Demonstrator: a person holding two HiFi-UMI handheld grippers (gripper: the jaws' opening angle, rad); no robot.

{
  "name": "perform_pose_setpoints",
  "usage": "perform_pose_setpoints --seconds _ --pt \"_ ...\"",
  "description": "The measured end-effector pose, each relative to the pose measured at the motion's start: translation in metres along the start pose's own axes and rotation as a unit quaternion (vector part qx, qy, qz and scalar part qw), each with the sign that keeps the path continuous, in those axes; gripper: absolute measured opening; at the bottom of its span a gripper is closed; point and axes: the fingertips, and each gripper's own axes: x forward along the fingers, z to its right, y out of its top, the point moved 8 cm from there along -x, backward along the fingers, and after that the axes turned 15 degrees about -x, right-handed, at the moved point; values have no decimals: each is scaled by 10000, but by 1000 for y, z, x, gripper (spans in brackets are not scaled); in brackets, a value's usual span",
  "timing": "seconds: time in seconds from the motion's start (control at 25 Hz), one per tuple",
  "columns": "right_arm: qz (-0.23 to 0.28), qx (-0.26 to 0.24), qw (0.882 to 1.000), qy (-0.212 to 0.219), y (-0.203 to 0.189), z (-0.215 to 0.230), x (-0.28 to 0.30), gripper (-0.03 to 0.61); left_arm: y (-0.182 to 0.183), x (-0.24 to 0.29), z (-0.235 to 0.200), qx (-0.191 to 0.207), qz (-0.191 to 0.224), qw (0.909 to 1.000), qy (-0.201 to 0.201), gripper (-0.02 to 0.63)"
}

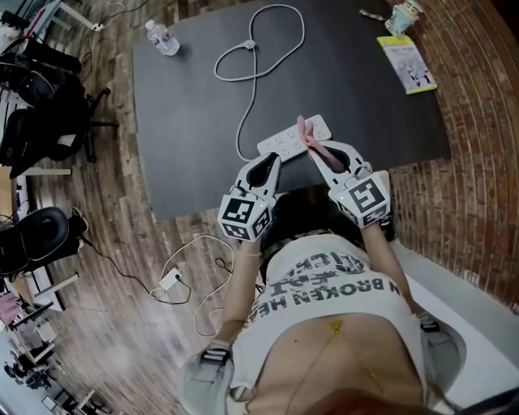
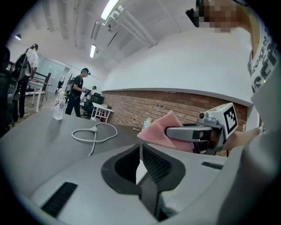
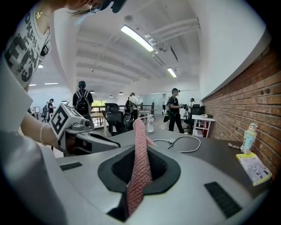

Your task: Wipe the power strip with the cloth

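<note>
A white power strip [image 1: 284,143] lies near the front edge of the dark table [image 1: 186,121], and its white cable [image 1: 258,49] loops toward the far side. My right gripper [image 1: 319,152] is shut on a pink cloth [image 1: 309,138], which hangs over the strip's right end. In the right gripper view the cloth [image 3: 139,149] stands up between the jaws. My left gripper [image 1: 273,160] is shut and empty, just in front of the strip's middle. From the left gripper view, the cloth [image 2: 157,128] shows in the right gripper's fingers [image 2: 189,132].
A water bottle [image 1: 162,38] stands at the table's far left corner. At the far right lie a yellow booklet [image 1: 408,63] and a small cup [image 1: 403,14]. Office chairs [image 1: 40,121] stand to the left. A cable with an adapter [image 1: 170,281] lies on the floor.
</note>
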Motion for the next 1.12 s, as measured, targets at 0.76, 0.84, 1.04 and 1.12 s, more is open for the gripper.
perform_pose_setpoints --seconds 0.76,0.84,1.04,1.12 --pt "-794 -148 9860 1457 -44 -12 125 17 -70 40 -85 685 -2178 9677 1069 245" --pt "-870 -118 9829 1618 -50 -15 134 17 -80 48 -92 1008 -2521 9556 1144 269" --pt "-1118 -212 9738 1971 -66 -23 154 17 -97 61 -100 1287 -3290 9266 1290 287" --pt "-1278 -308 9675 2160 -72 -30 161 17 -101 64 -102 1264 -3386 9226 1346 290"
